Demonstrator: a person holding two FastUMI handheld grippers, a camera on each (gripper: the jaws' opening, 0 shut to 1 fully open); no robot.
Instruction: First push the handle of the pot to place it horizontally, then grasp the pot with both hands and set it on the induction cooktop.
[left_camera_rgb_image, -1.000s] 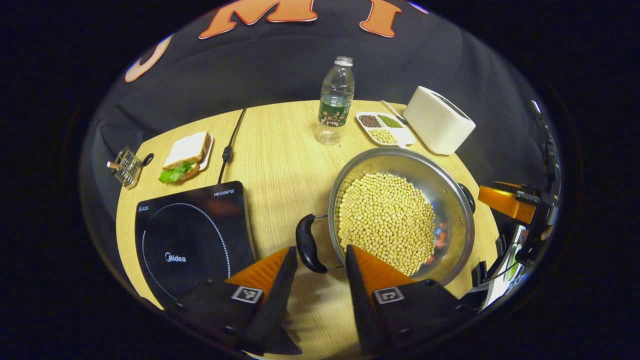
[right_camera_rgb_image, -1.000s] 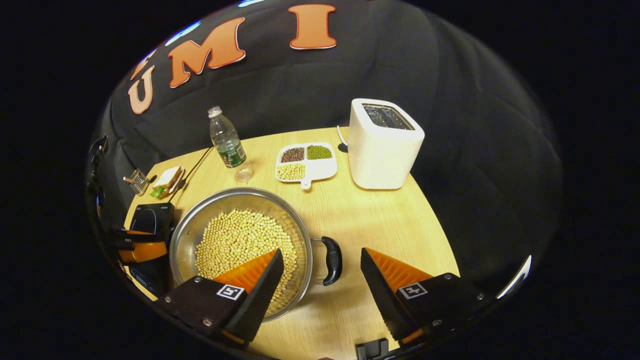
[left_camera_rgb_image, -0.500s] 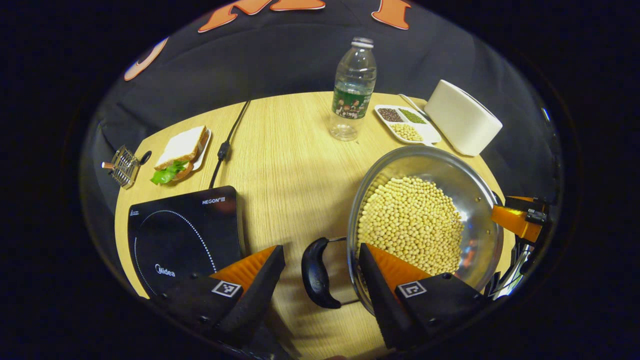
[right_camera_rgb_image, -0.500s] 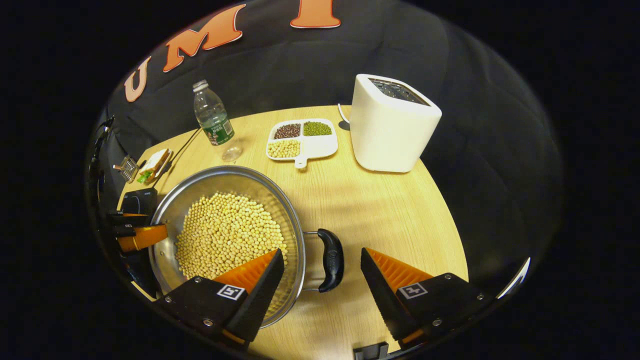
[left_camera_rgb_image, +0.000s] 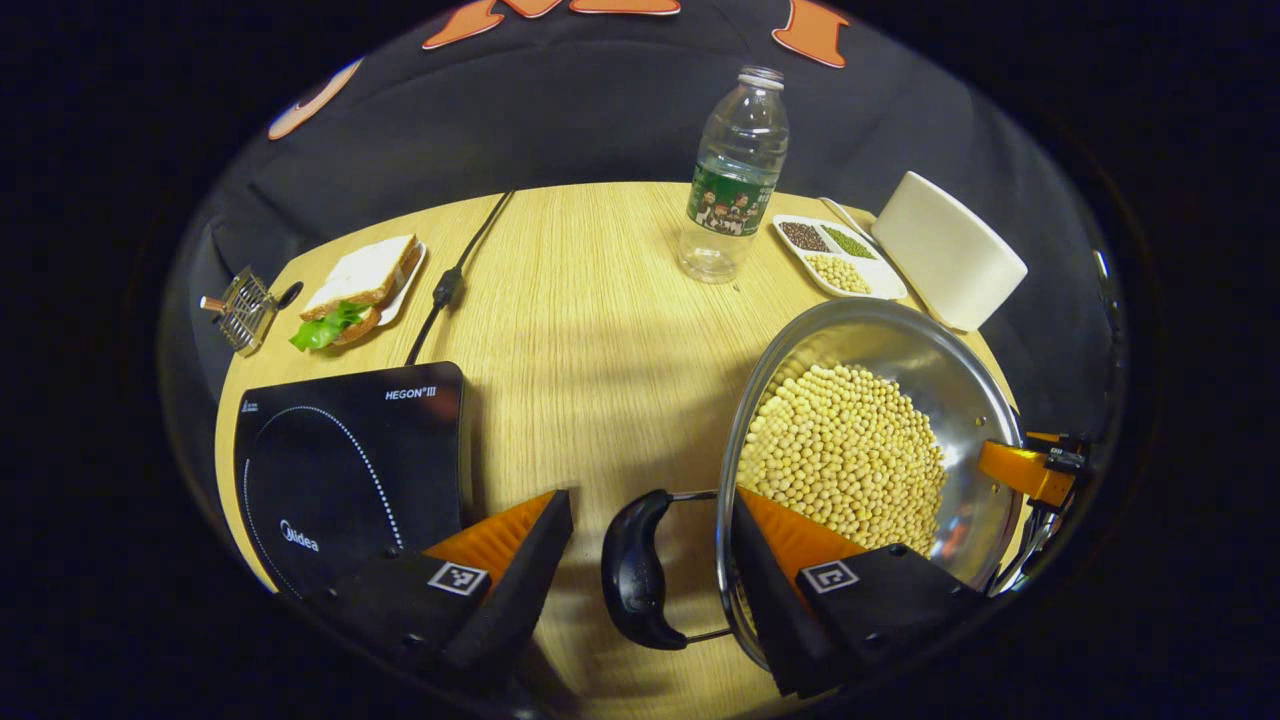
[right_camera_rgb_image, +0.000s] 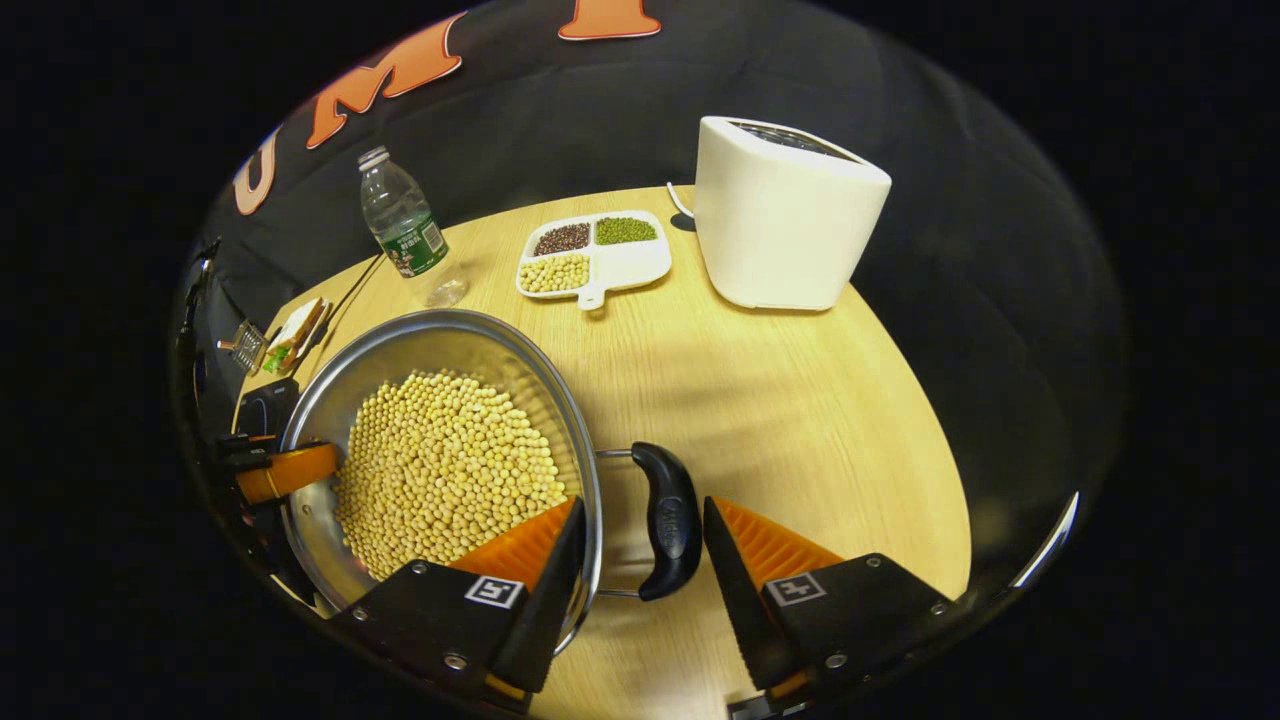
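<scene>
A steel pot (left_camera_rgb_image: 960, 370) full of soybeans sits on the wooden table (left_camera_rgb_image: 600, 330), to the right of the black induction cooktop (left_camera_rgb_image: 340, 470). Its handles lie level, one on each side. My left gripper (left_camera_rgb_image: 652, 495) is open, and the pot's left black handle (left_camera_rgb_image: 633, 580) lies between its fingers without being pinched. Its right finger reaches over the rim. My right gripper (right_camera_rgb_image: 643, 502) is open around the pot's right black handle (right_camera_rgb_image: 672, 520). Its left finger is inside the pot (right_camera_rgb_image: 330, 390), and its other finger is close beside the handle.
A water bottle (left_camera_rgb_image: 735, 180), a divided dish of beans (left_camera_rgb_image: 840, 260) and a white toaster (left_camera_rgb_image: 950, 250) stand at the back. A sandwich on a plate (left_camera_rgb_image: 355, 290), a wire rack (left_camera_rgb_image: 240, 310) and the cooktop's cable (left_camera_rgb_image: 450, 280) lie at the far left.
Both grippers have moved in toward the pot, and each handle now lies deeper between the fingers. The right gripper's fingers have narrowed a little. The pot has stayed in place.
</scene>
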